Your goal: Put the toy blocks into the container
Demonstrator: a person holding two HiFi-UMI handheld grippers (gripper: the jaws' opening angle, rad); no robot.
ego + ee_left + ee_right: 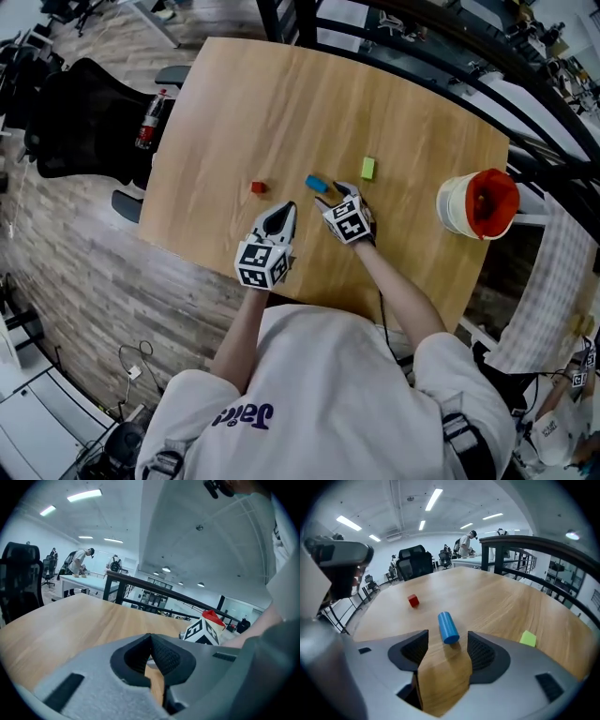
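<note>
Left gripper (pixel 151 639) is parked low near the front edge of the table (pixel 281 94), jaws pressed together on nothing, probably just keeping out of the way. The right gripper (pixel 447 646) is stretched forward and held low over the wood, jaws spread wide and lined up on the blue cylinder (pixel 448 626) lying at their mouth (not pinched yet, I'd say). The red cube (pixel 258 187) and green block (pixel 367 168) lie apart on either side, and the container (pixel 450 206) waits well off at the right edge.
</note>
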